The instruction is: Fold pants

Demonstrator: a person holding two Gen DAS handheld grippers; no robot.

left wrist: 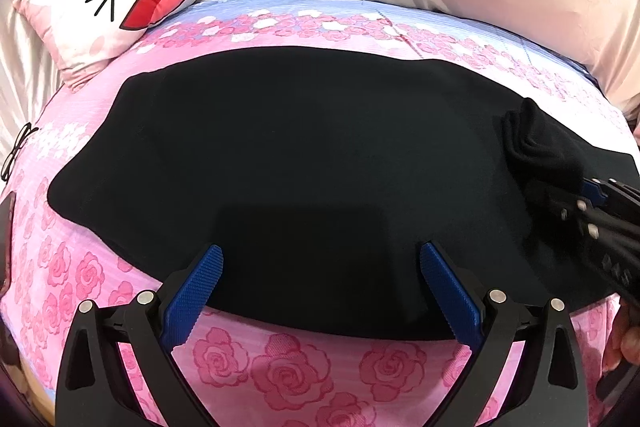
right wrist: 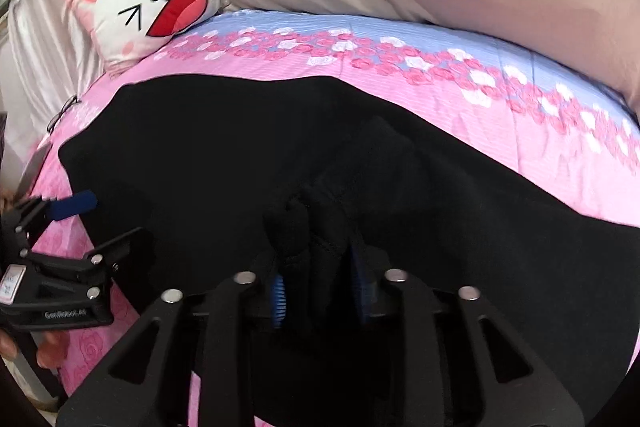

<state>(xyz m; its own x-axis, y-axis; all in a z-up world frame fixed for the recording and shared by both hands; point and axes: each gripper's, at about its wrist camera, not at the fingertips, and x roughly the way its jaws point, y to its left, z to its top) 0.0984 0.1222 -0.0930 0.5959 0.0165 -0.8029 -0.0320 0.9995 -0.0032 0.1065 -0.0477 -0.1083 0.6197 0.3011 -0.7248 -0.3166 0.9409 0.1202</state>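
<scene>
We find the black pants (left wrist: 280, 155) spread flat on the bed (left wrist: 280, 359), a bunched end (right wrist: 292, 223) gathered between the right claw (right wrist: 320, 291) pads, which appear half-parted. The left claw (left wrist: 320, 267) stands wide and empty over the near edge. We judge a fold underway; next, lay that end down squarely.

The only readable text is "GenRobot.ai", printed white on the black body of the left gripper (right wrist: 116, 223), at about eight o'clock in the right wrist view.
</scene>
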